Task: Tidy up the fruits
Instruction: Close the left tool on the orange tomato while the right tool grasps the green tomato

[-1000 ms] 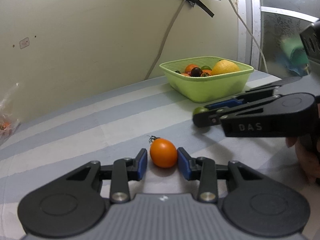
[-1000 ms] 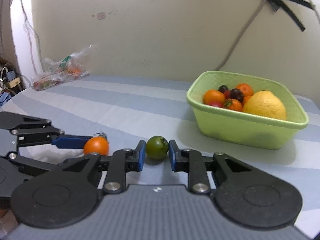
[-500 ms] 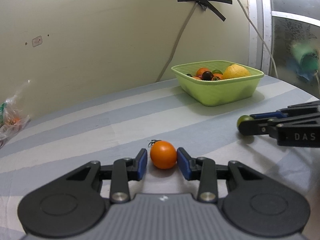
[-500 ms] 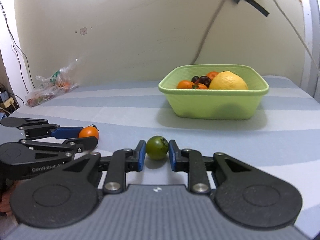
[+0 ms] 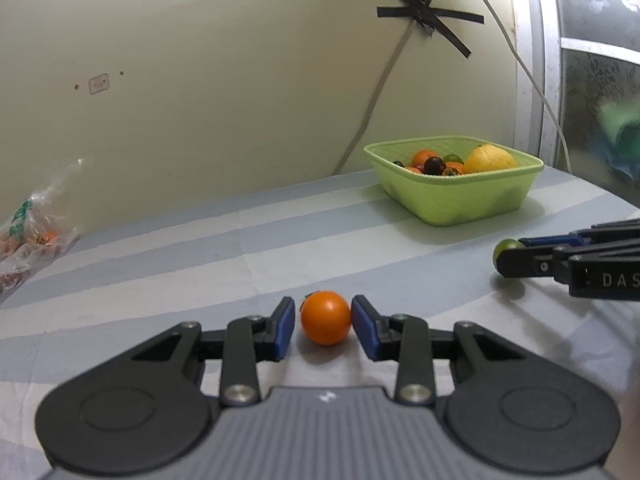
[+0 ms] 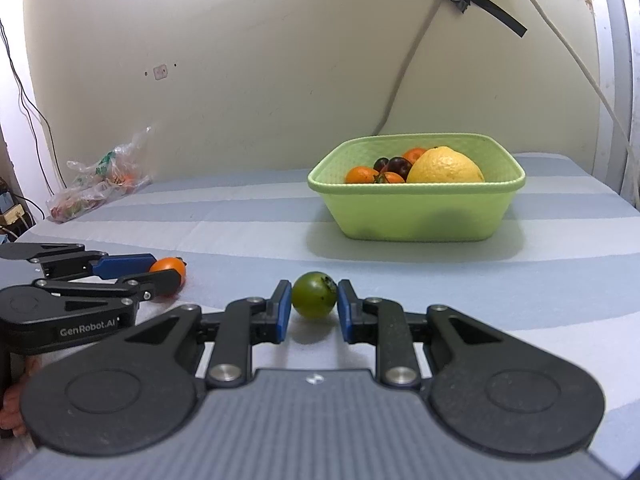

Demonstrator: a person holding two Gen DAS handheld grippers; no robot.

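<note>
Far right on the striped tablecloth (image 5: pixel 168 264), the left wrist view shows a light-green plastic basket (image 5: pixel 460 200) holding one large yellow citrus fruit (image 5: pixel 489 160) and several small orange, dark and green fruits. Nearer, the left gripper (image 5: pixel 325 326) is closing its jaws on one round orange tomato (image 5: pixel 325 322). From the right wrist view, the right gripper (image 6: pixel 314 308) pinches one green tomato (image 6: pixel 314 295) resting on the cloth; only this view shows the dark wires (image 6: pixel 24 100) at the far left. One clear plastic bag (image 6: pixel 100 178) lies far left.
</note>
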